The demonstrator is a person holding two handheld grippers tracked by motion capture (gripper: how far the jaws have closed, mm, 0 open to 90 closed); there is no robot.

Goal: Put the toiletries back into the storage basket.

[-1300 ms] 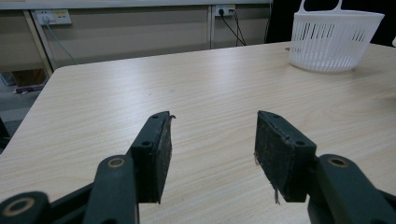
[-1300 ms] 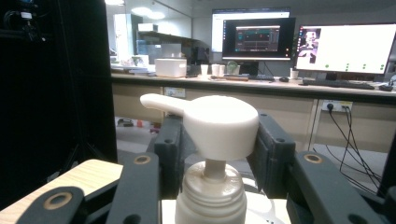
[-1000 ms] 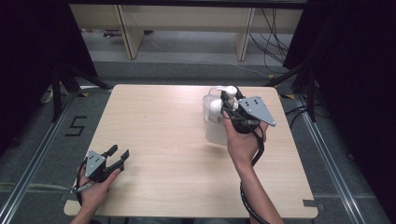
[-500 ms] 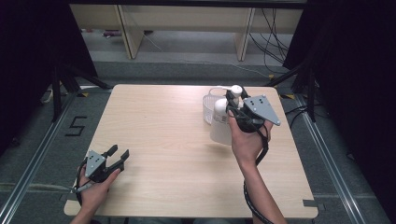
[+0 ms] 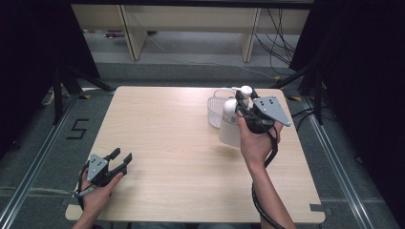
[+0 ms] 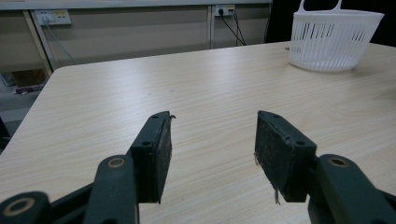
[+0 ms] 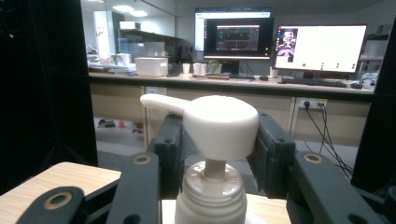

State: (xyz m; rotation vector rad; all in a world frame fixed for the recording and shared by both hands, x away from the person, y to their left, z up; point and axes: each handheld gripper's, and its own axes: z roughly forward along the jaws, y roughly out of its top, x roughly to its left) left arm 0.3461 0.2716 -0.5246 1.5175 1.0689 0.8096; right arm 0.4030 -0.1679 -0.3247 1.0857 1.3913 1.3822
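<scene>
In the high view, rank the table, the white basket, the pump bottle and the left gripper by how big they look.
1. Table, by far the largest.
2. Pump bottle and basket: they look alike, and the bottle and right gripper hide part of the basket, so I won't rank them.
3. Left gripper, slightly smaller.

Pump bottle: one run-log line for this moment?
right gripper: shut on pump bottle, lifted | basket: on table, behind bottle | left gripper: open, holds nothing
</scene>
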